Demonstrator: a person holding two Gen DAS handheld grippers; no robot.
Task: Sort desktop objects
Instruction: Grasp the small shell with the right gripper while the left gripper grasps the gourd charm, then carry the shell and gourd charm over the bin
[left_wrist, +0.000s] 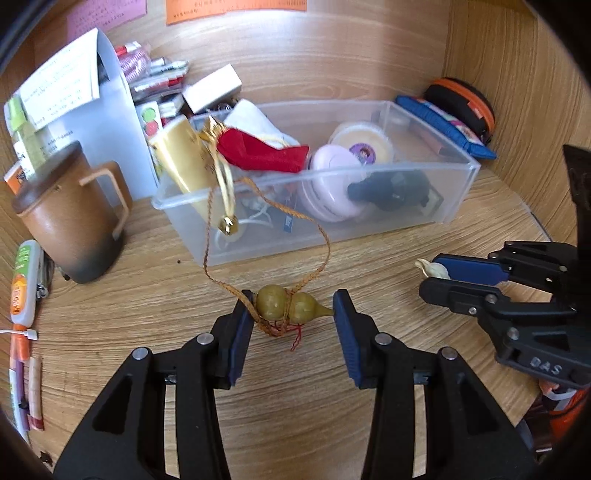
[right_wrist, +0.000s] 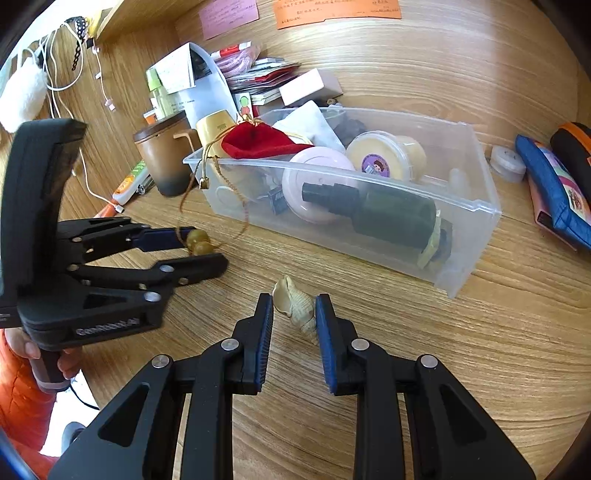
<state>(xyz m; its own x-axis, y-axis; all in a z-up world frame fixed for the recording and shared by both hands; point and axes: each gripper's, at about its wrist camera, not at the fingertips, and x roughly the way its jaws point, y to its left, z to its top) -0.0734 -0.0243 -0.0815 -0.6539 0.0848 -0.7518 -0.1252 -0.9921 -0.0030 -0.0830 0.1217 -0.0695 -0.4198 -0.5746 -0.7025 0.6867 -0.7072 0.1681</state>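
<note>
**Both tools loaded, clear bin straight ahead**

The left tool (left_wrist: 293, 314) has its pads closed end to end on a small olive gourd charm (left_wrist: 290, 304), one pad at the blossom end, the other touching the stem tip. Its braided cord (left_wrist: 273, 236) loops up toward 12 o'clock and over the rim of the clear plastic bin (left_wrist: 458, 184). The right tool (right_wrist: 293, 321) is closed as far as it goes on a cream spiral seashell (right_wrist: 295, 306), gripped across its narrow middle.

Handling, as a judgement: the gourd looks light, hard and smooth, so a hold on its tapering tip could slip; the waist between the two bulbs would seat better. The trailing cord is limp and may snag on the bin rim or on the gold cord of the red velvet pouch (left_wrist: 258, 151). The shell looks brittle and ridged, so a gentle squeeze suits it.

Room: in the left wrist view the wooden surface (left_wrist: 295, 424) is bare from 4 to 8 o'clock. The bin is crowded; a brown lidded mug (left_wrist: 74, 218) stands at 9 o'clock, wood walls close behind.
</note>
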